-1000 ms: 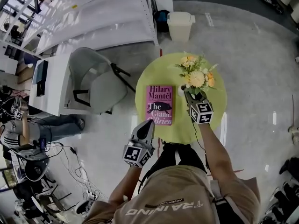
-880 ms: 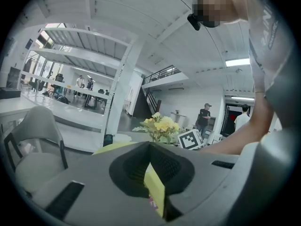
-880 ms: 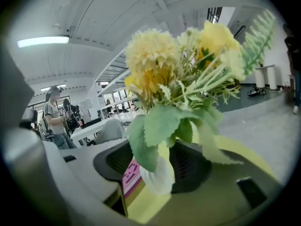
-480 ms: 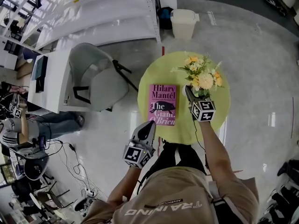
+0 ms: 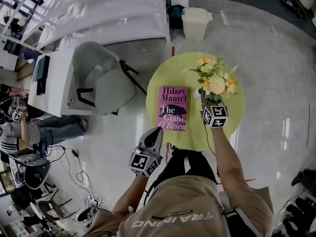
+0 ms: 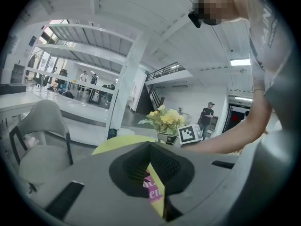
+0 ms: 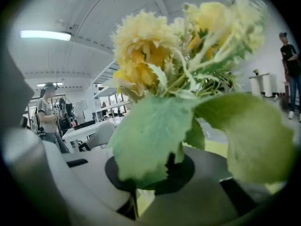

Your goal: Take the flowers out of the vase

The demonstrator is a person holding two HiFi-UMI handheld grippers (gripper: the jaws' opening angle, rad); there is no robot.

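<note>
A bunch of yellow and orange flowers (image 5: 213,81) with green leaves stands at the right side of the round yellow-green table (image 5: 228,120). My right gripper (image 5: 203,100) reaches in from the near side and is shut on the stems under the blooms. Its jaws have just been closing, with stems and big leaves (image 7: 150,140) between them. In the left gripper view the vase (image 6: 168,138) shows under the flowers (image 6: 164,119); in the head view it is hidden. My left gripper (image 5: 157,131) hangs shut and empty off the table's near-left edge.
A pink book (image 5: 173,108) lies flat on the table left of the flowers. A grey chair (image 5: 101,80) and a white desk (image 5: 52,85) stand to the left, a white bin (image 5: 196,22) beyond the table. People stand in the background.
The right gripper's fingers have drawn together at the base of the bouquet. The left gripper has hardly shifted by the table edge.
</note>
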